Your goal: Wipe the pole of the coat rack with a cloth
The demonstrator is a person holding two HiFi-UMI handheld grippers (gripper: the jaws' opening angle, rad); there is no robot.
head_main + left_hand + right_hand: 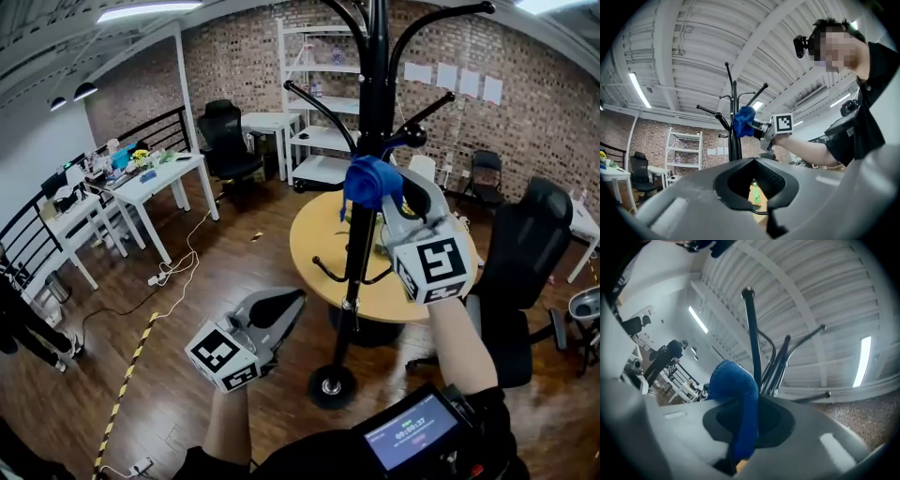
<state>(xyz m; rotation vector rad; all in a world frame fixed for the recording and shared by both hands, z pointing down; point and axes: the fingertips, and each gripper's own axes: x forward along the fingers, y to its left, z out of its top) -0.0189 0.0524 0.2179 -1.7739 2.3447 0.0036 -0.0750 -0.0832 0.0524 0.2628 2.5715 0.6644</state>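
Observation:
The black coat rack stands on the wood floor; its pole (361, 225) rises from a round base (330, 385) to curved hooks. My right gripper (382, 190) is shut on a blue cloth (370, 181), which it holds against the pole at about mid height. In the right gripper view the cloth (733, 387) hangs bunched between the jaws of the right gripper (750, 423), with a hook arm (752, 333) just behind. My left gripper (284, 306) hangs low and left of the pole, shut and with nothing in it. The left gripper view shows the cloth (743, 121) on the pole (735, 140).
A round wooden table (314, 246) stands right behind the rack, with a green bottle (755, 193) on it. A black office chair (527, 267) is at the right. White desks (155, 180) and white shelving (314, 94) stand further back. Cables (173, 274) lie on the floor.

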